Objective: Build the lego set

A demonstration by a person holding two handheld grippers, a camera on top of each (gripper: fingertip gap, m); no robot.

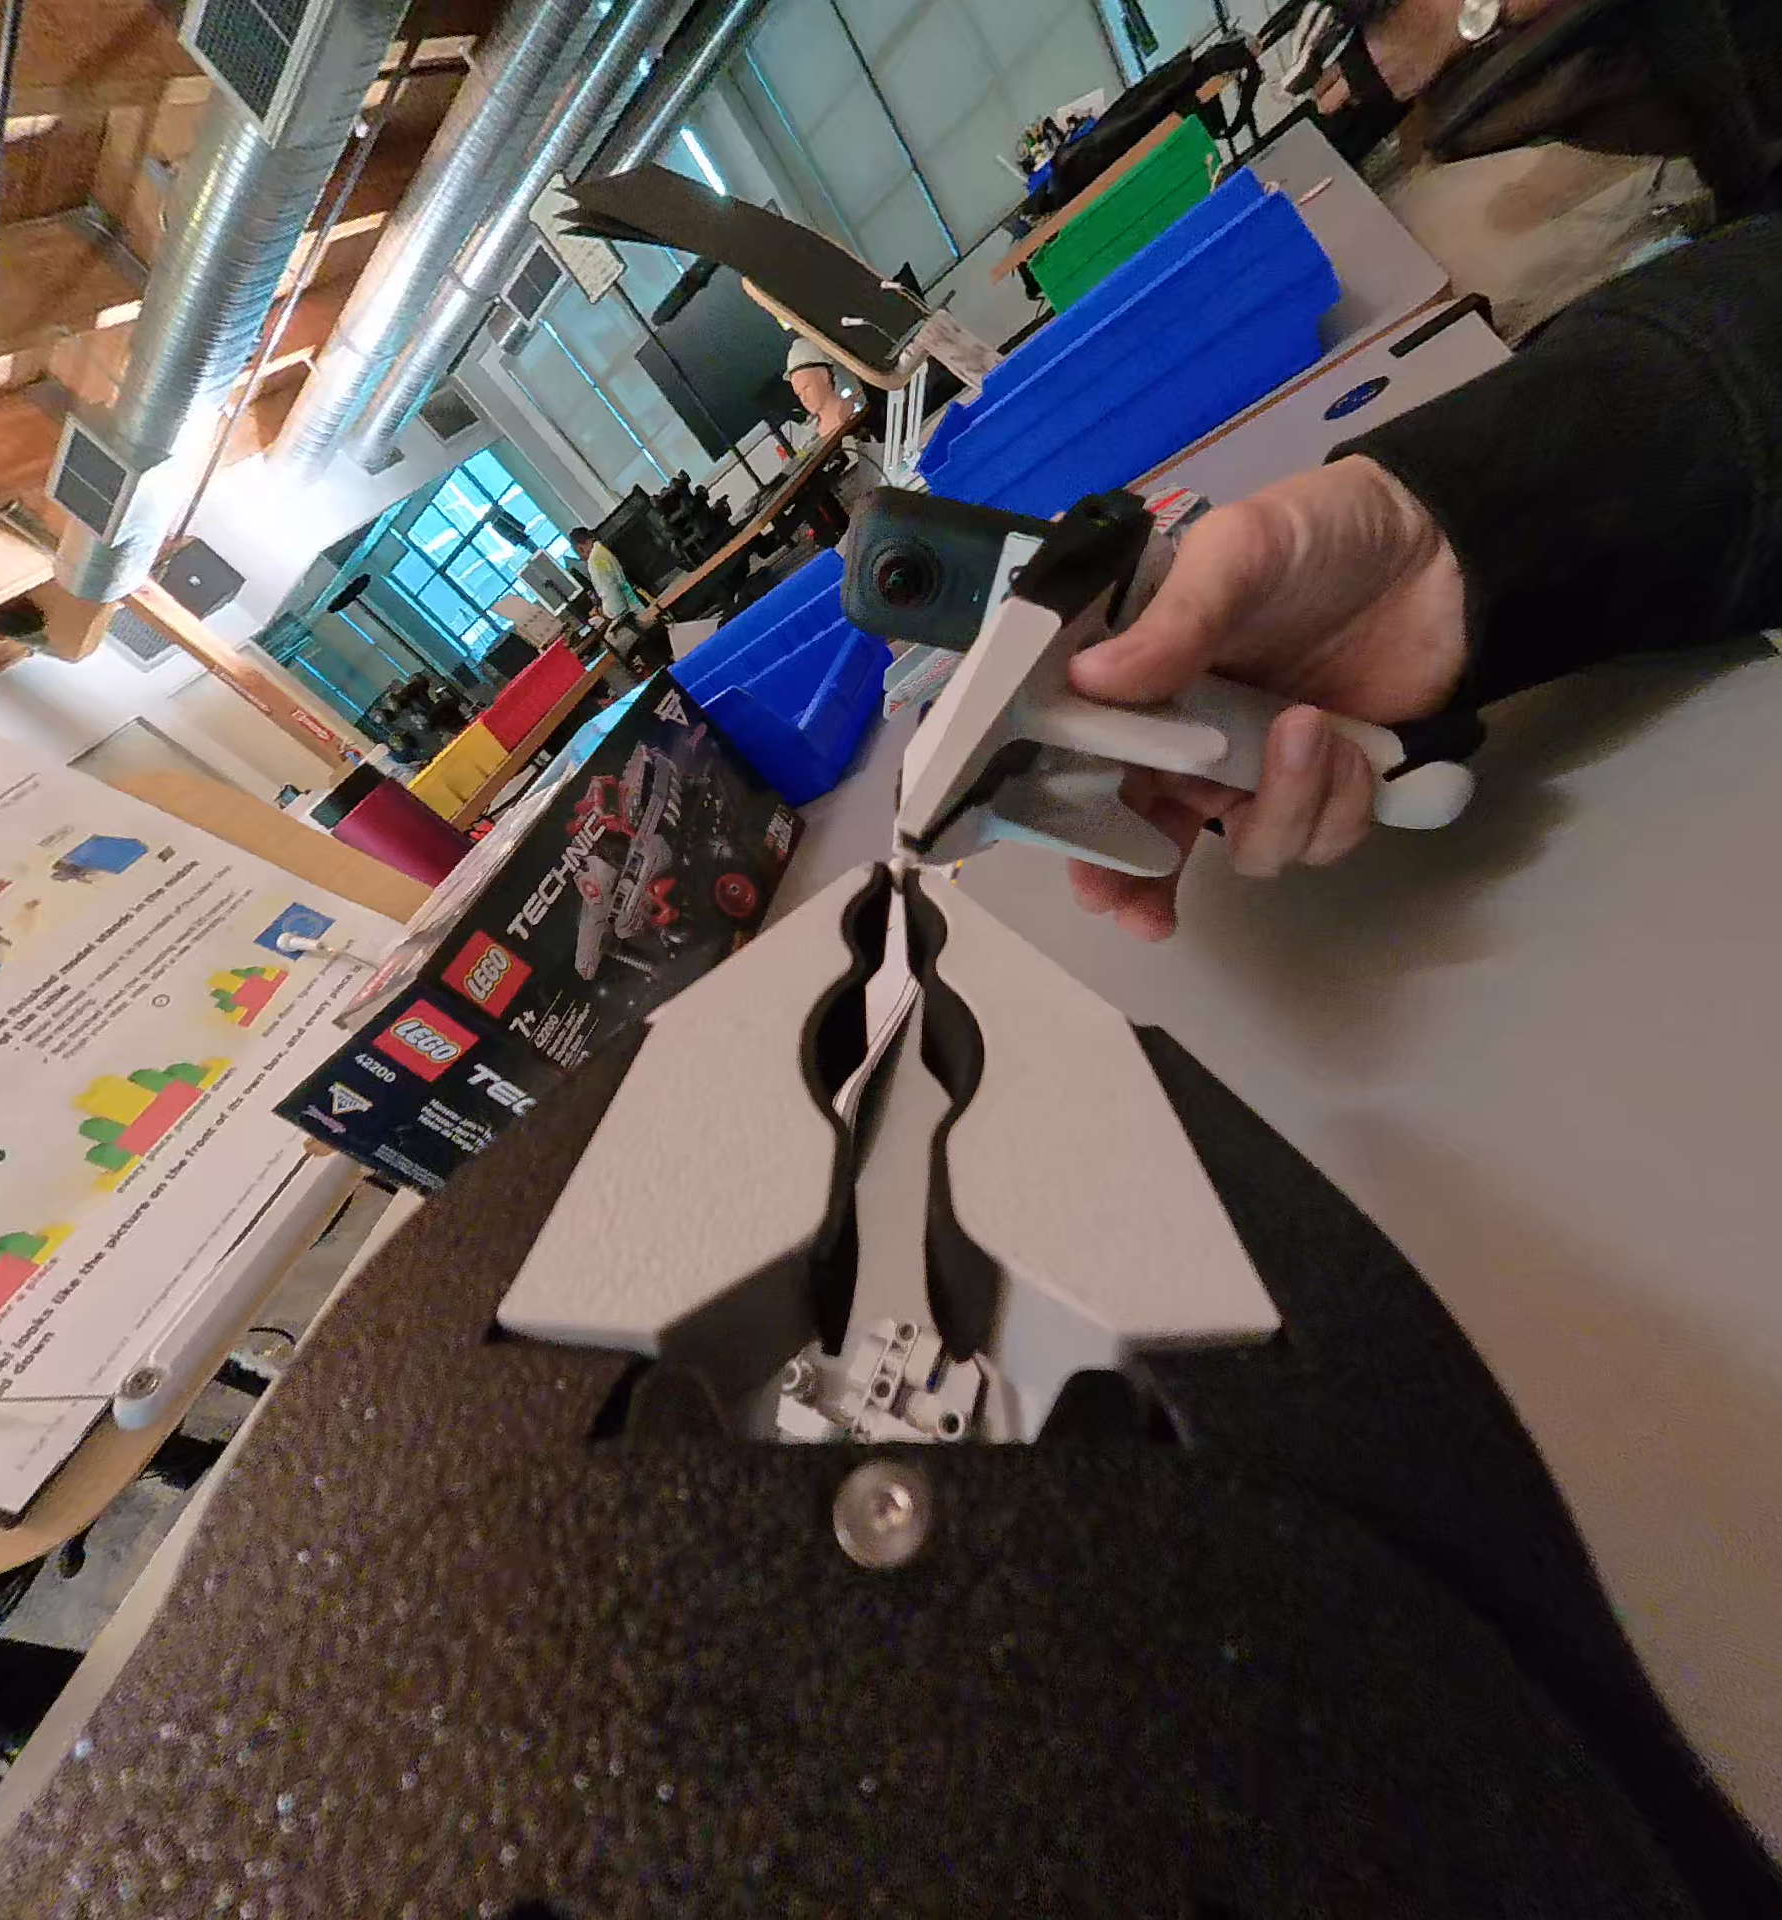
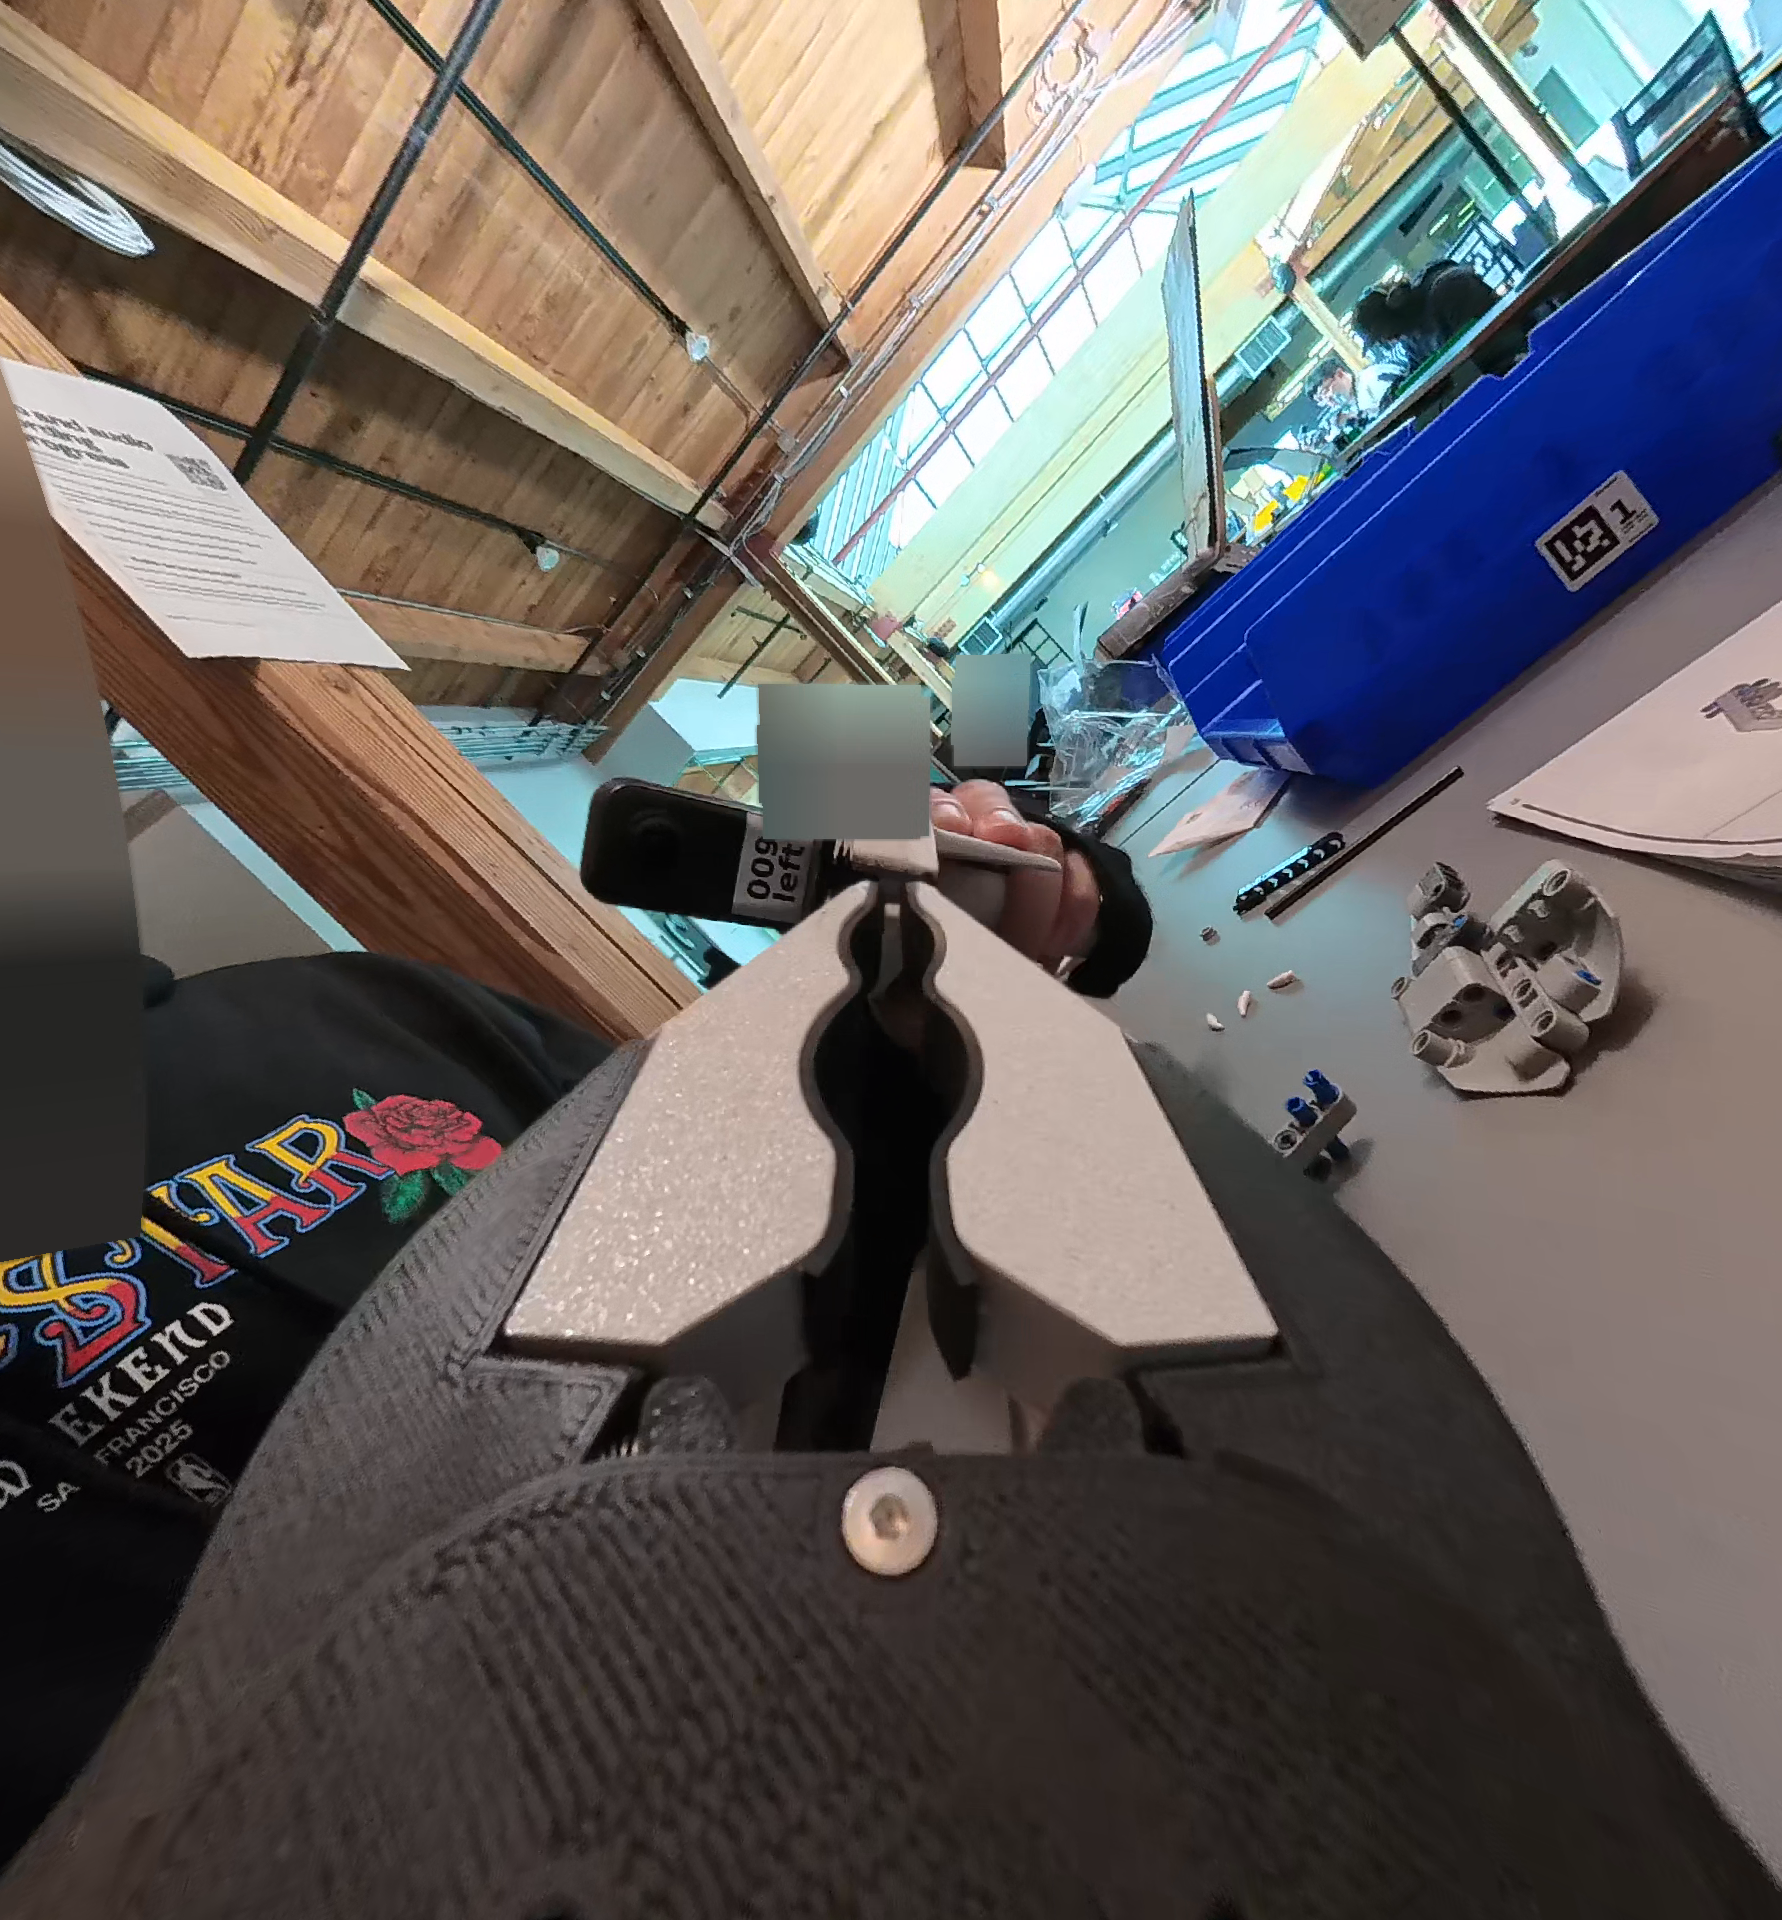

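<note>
My left gripper is shut on a thin white lego piece that runs along the gap between its fingers. A white beam with holes shows at the finger bases. My right gripper, held by a hand in a black sleeve, meets it tip to tip and pinches the far end of the piece. In the right wrist view the right gripper is shut, with the left gripper and its camera just beyond. A grey-white lego assembly lies on the table at the right.
On the grey table lie a small beam with blue pins, a black axle, tiny white bits and an instruction booklet. Blue bins stand behind them. The lego box and an instruction sheet are at the left. The grippers are tip to tip, or close to it. The grey-white lego assembly is about 15 centimetres from both grippers' fingertips. My left wrist view looks at it from another angle.
</note>
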